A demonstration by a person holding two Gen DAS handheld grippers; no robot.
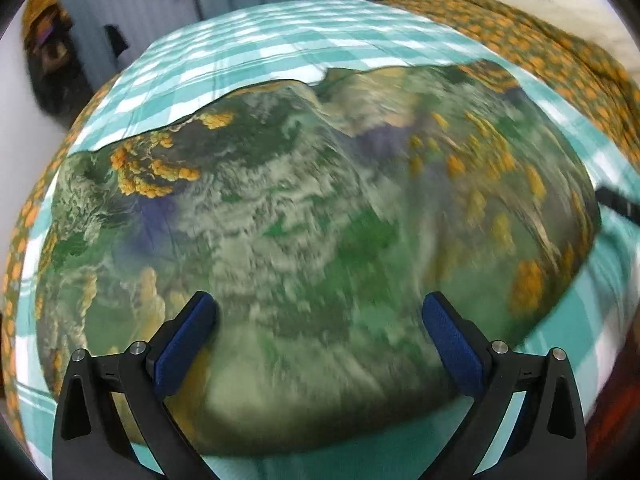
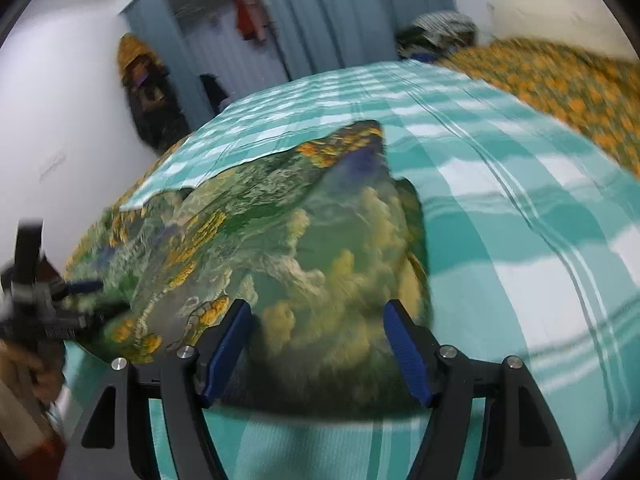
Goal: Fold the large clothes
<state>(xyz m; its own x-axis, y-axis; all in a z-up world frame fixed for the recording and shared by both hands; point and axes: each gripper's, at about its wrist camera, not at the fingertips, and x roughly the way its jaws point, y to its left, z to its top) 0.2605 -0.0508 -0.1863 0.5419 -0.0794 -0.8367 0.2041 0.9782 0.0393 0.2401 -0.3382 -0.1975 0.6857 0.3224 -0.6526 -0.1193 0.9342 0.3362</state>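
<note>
A large green garment with orange and cream flower print (image 1: 304,216) lies spread on a bed with a teal and white checked sheet (image 1: 280,36). My left gripper (image 1: 320,312) is open above the garment's near edge, holding nothing. In the right wrist view the same garment (image 2: 280,240) lies partly bunched, and my right gripper (image 2: 316,320) is open over its near right corner, empty. The left gripper (image 2: 76,300) shows blurred at the garment's left edge in that view. The right gripper's tip (image 1: 616,200) shows at the far right in the left wrist view.
A green blanket with orange dots (image 1: 540,48) lies heaped along the bed's right side. A pile of clothes (image 2: 440,36) sits at the bed's far end. A dark bag (image 2: 148,92) hangs on the white wall at left, near a blue curtain (image 2: 320,12).
</note>
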